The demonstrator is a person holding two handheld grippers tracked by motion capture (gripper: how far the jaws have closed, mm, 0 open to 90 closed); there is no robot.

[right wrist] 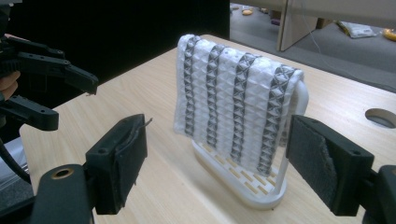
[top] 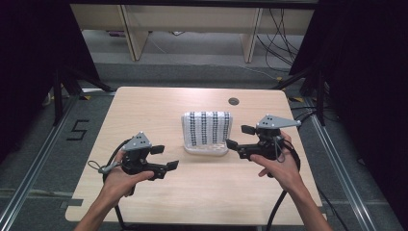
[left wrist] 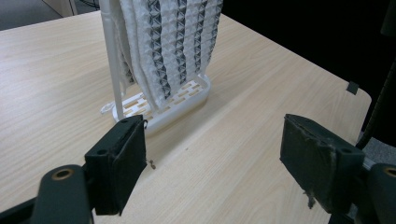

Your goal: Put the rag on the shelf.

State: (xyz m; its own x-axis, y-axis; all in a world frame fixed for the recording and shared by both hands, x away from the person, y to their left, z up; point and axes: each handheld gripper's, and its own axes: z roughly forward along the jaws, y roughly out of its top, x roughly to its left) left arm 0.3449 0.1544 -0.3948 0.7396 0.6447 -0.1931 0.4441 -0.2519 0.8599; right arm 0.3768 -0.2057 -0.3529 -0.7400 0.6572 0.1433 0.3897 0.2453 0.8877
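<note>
High view: waffle-textured striped cloth (top: 208, 127), slotted plastic rack (top: 206, 150).

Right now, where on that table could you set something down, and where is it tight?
The table is bare left of the rack with its cloth, behind it up to the hole, and along the near edge between the forearms. It is tight between the rack and the right gripper.
</note>
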